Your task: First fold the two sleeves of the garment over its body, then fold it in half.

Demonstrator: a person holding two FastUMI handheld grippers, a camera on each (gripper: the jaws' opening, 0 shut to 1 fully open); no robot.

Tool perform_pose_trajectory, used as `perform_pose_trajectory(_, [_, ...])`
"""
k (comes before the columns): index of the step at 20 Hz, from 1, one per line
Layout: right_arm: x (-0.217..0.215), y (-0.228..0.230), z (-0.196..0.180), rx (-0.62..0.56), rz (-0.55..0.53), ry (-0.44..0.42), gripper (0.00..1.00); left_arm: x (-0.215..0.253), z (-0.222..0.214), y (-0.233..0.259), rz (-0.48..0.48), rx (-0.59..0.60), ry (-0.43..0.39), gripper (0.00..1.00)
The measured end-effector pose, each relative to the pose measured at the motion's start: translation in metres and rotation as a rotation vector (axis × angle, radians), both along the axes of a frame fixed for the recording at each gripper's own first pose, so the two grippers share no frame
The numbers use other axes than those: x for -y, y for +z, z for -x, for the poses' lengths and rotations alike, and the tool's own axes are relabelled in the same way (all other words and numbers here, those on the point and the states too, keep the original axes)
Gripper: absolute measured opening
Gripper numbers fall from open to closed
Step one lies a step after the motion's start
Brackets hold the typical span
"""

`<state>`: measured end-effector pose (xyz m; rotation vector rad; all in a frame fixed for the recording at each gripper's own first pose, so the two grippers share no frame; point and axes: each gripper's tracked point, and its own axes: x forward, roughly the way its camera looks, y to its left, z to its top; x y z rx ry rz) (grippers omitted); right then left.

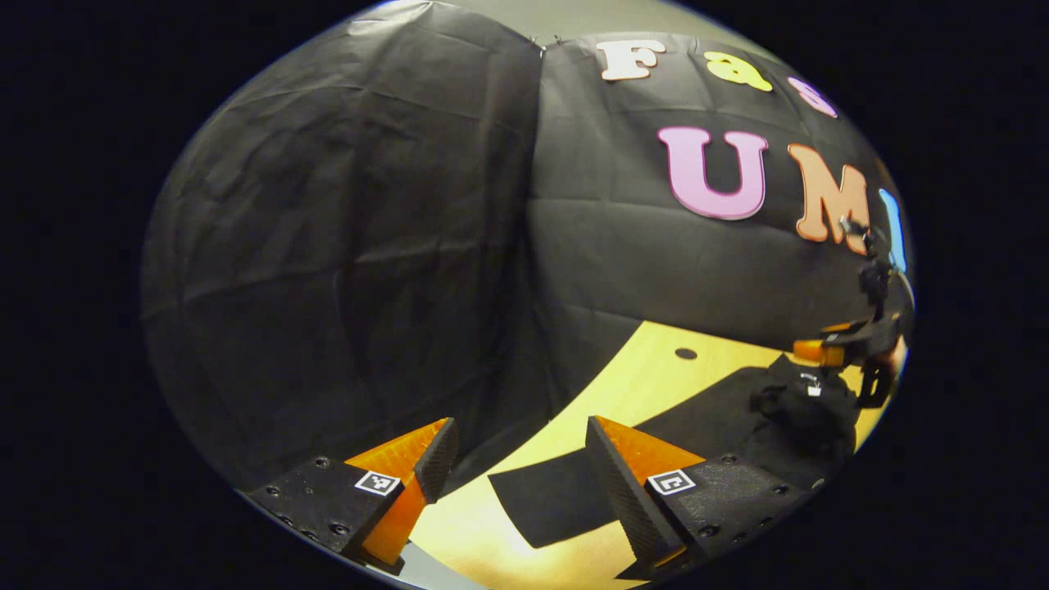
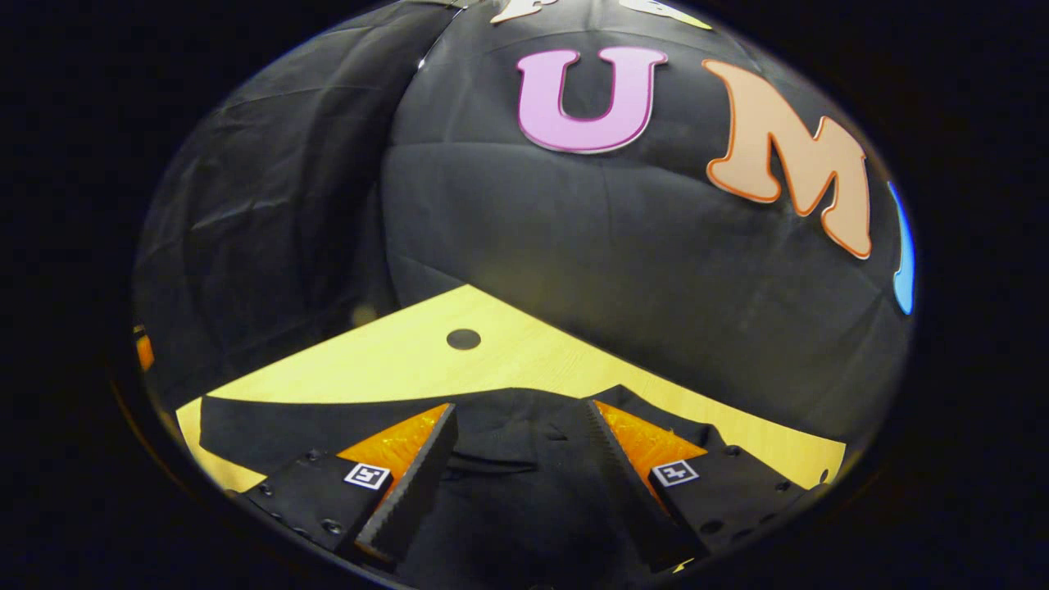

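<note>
Your left tool [image 1: 516, 467] and right tool [image 2: 519, 459] both hang released over the garment [image 2: 508, 492], whose sleeve [image 1: 565, 500] still lies spread on the tabletop [image 2: 393, 360], so every fold looks undone.

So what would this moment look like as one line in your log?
stage: before first sleeve fold | left claw: open, above sleeve | right claw: open, over garment | garment: flat on table

Dim, fisheye-warped, soft-edged frames
</note>
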<state>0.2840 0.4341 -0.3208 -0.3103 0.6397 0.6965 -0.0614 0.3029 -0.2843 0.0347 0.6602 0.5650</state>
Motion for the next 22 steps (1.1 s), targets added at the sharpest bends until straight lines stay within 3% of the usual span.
perform_pose_trajectory(8, [0.062,0.092,0.010,0.116,-0.135,-0.138,0.99,0.016,0.033,-0.085,0.096,-0.206,0.031,0.95])
perform_pose_trajectory(13, [0.120,0.163,0.018,0.259,-0.181,-0.253,1.00,0.015,0.037,-0.104,0.109,-0.242,0.030,0.95])
perform_pose_trajectory(17, [0.178,0.205,0.025,0.319,-0.232,-0.383,1.00,0.016,0.041,-0.122,0.142,-0.283,0.037,0.95])
perform_pose_trajectory(19, [0.217,0.226,0.024,0.370,-0.220,-0.460,0.95,0.017,0.044,-0.130,0.158,-0.295,0.046,0.95])
perform_pose_trajectory(22, [0.274,0.247,0.021,0.448,-0.172,-0.556,1.00,0.021,0.051,-0.138,0.175,-0.317,0.063,0.95])
